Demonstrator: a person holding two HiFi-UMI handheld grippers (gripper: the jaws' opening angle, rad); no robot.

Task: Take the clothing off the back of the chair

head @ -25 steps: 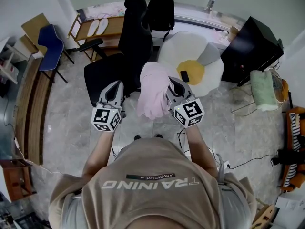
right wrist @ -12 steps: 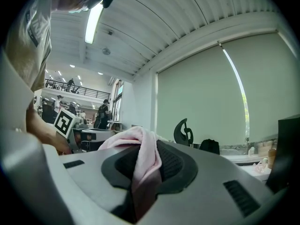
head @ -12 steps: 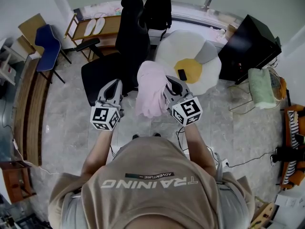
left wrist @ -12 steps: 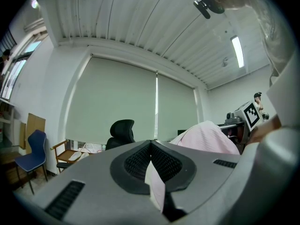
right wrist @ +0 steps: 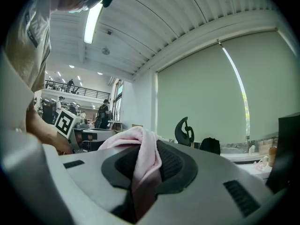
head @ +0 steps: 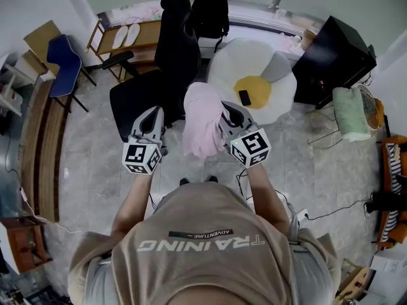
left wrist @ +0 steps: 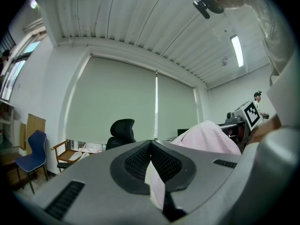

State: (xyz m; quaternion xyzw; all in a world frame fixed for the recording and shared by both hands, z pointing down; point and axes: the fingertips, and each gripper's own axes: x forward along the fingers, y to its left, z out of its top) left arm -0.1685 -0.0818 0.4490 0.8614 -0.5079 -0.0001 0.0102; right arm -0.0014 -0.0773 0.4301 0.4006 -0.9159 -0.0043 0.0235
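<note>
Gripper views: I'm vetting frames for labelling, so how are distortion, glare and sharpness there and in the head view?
Left gripper view: fisheye bends the ceiling slats, corners go black, the ceiling lamp blows out. Right gripper view: same bending, its lamp glares, the pink garment is fairly sharp. Head view: even light, curved room edges.

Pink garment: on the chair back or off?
Off. Garment is clamped in the left gripper and right gripper, held clear of the chair, whose back shows bare.
</note>
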